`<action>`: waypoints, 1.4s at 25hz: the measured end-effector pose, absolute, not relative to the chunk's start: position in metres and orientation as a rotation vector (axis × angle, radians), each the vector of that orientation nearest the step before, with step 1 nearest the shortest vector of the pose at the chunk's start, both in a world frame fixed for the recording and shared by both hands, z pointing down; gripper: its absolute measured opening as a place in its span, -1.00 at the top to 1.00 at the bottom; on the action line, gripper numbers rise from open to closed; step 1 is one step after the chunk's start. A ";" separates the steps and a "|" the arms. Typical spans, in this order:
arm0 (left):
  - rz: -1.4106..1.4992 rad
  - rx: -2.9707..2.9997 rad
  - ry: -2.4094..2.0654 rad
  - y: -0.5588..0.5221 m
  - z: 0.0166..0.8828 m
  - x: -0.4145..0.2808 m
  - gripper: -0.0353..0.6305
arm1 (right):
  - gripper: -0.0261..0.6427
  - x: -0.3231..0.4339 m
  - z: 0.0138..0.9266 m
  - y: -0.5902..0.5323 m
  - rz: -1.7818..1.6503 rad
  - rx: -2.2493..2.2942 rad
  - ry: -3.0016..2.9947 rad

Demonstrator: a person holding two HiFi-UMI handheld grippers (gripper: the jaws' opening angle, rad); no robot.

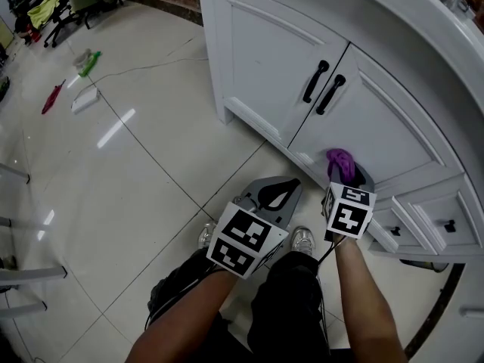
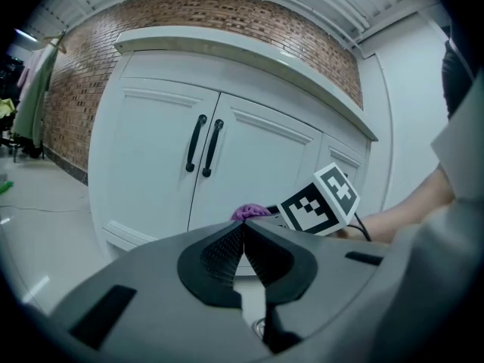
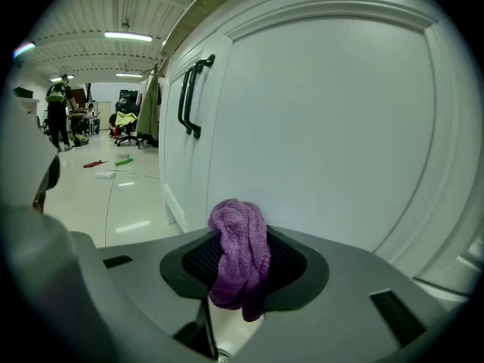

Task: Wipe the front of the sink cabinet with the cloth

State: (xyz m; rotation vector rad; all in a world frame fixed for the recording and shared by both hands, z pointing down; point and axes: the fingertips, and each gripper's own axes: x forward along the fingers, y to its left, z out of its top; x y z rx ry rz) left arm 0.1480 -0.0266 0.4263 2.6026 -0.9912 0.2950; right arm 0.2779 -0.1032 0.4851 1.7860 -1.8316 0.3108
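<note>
The white sink cabinet has two doors with black handles. My right gripper is shut on a purple cloth, bunched between its jaws, and holds it against the lower part of the right door. The cloth shows as a purple wad at the door's bottom rail. My left gripper is shut with nothing in it, held low beside the right one, a little off the cabinet. In the left gripper view the cloth peeks above the shut jaws, with the handles beyond.
Drawers with small black knobs sit to the right of the doors. The person's shoes stand on the glossy tiled floor near the cabinet base. A cable and small objects lie far left; chairs and a person stand far off.
</note>
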 end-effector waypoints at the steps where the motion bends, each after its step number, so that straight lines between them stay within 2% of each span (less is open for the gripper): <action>1: 0.297 2.607 -0.984 -0.024 0.427 0.151 0.88 | 0.50 0.284 0.484 -0.099 0.318 1.799 -1.824; 17: 0.325 2.620 -0.963 -0.009 0.437 0.165 0.88 | 0.50 0.354 0.487 -0.040 0.393 1.918 -1.651; 27: 0.277 2.589 -1.009 -0.024 0.437 0.141 0.88 | 0.50 0.254 0.515 -0.089 0.358 1.637 -1.889; 35: 0.308 2.553 -1.024 -0.041 0.450 0.127 0.88 | 0.50 0.221 0.537 -0.125 0.429 1.612 -1.940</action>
